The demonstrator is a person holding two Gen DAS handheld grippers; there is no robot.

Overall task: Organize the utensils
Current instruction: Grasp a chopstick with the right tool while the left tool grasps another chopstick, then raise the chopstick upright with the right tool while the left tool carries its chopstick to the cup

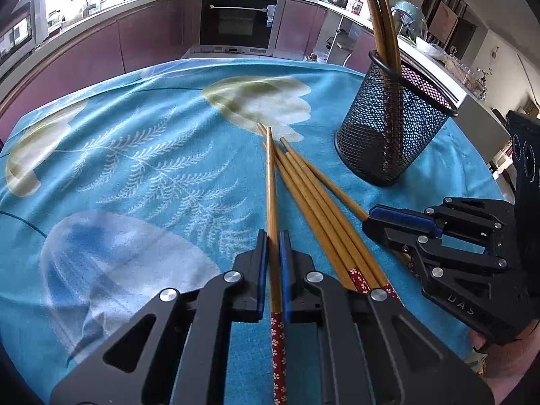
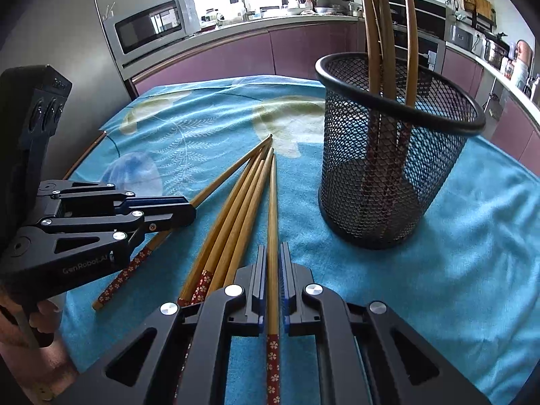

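Now both tools (image 1: 273,236) (image 2: 272,249) clamped on chopsticks (image 1: 271,182).

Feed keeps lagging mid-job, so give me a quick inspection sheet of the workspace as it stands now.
Surface: blue floral tablecloth, rumpled, covering the table.
Job's things: loose wooden chopsticks with red patterned ends fanned on the cloth; black wire-mesh cup upright, several chopsticks standing inside.
Clutter: nothing seen on the cloth.
Grippers: left gripper shut on one chopstick; right gripper shut on another chopstick.
Cables: nothing seen.
Surroundings: kitchen counters, built-in oven, microwave.
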